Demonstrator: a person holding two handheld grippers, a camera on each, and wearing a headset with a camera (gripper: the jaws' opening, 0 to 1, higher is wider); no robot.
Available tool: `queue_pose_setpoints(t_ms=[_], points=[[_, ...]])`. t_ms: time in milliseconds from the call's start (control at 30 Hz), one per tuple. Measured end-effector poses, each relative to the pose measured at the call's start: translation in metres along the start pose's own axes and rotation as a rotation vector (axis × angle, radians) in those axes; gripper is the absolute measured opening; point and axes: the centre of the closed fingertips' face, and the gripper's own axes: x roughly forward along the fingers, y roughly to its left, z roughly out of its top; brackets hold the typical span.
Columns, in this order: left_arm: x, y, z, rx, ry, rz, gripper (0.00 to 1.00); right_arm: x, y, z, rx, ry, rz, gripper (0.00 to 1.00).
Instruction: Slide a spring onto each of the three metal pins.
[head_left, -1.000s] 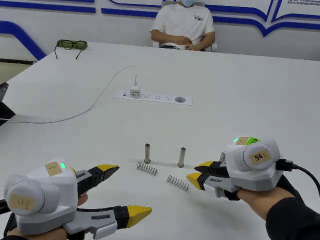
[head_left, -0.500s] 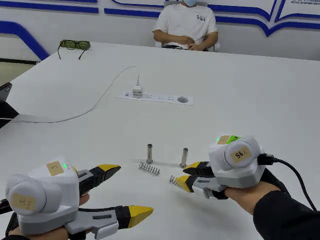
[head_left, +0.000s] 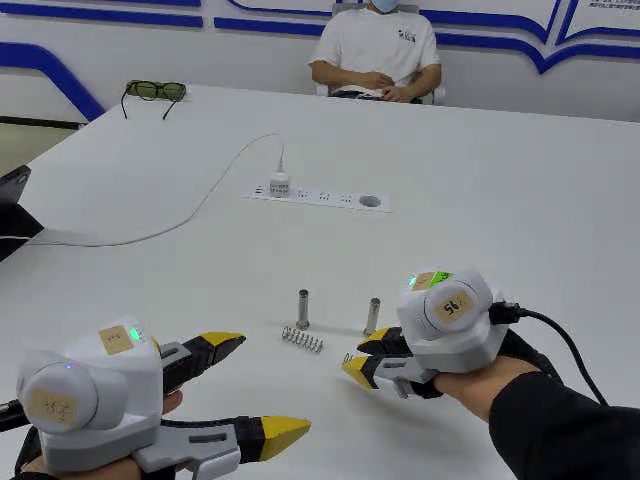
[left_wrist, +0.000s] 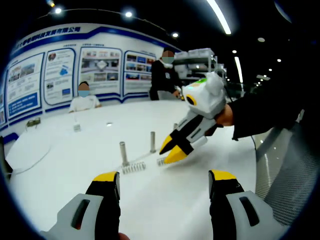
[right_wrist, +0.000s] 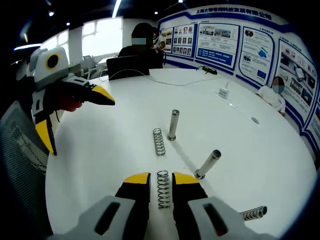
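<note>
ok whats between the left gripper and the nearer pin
A spring lies between the left gripper and that pin, by the pin's base, seen in the left gripper view.

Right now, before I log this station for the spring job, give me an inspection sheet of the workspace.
Surface: white table.
Job's things: first pin and second pin upright, bare; loose spring lying by the first pin; second spring flat nearby.
Clutter: power strip, glasses.
Grippers: left gripper open; right gripper straddles the second spring, grip unclear.
Cables: white cable from the strip; black cable from the right gripper.
Surroundings: seated person, wall posters.
</note>
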Motion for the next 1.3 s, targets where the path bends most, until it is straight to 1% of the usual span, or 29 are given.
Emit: queue_pose_setpoints(t_ms=[700, 933, 1300], points=[[0.000, 0.000, -0.002, -0.008, 0.005, 0.002, 0.74, 0.014, -0.001, -0.006, 0.000, 0.066, 0.019, 0.17], [0.000, 0.001, -0.004, -0.012, 0.006, 0.004, 0.74, 0.015, 0.000, -0.008, 0.006, 0.079, 0.028, 0.15], [0.000, 0.002, -0.004, -0.014, 0.006, 0.007, 0.73, 0.017, 0.000, -0.008, 0.028, 0.081, 0.034, 0.12]])
